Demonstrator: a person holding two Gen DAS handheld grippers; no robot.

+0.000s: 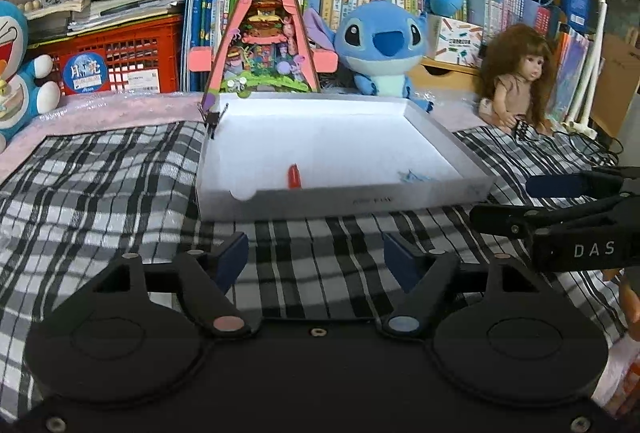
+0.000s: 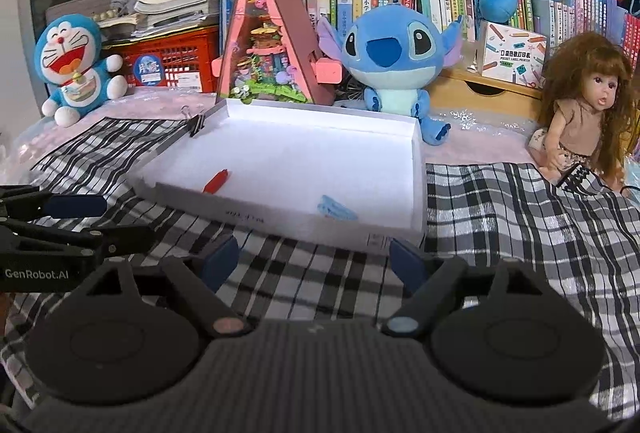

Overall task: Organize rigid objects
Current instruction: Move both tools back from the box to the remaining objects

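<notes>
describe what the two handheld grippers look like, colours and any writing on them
Both are matte black. The left gripper and right gripper have dark blue pads on their jaws, round black housings behind, and one pinkish and one pale blue disc. White lettering reads "DAS" on the right one's side and "GenRobot.AI" on the left's.

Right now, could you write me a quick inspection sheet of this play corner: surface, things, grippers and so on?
Surface: checked cloth over a pink cover.
Job's things: white tray holding a red piece and a blue piece.
Clutter: binder clip on the tray's corner.
Grippers: left gripper and right gripper open, nothing between their jaws.
Cables: dark cable beside the doll.
Surroundings: Stitch plush, Doraemon plush, books, red crates.
</notes>
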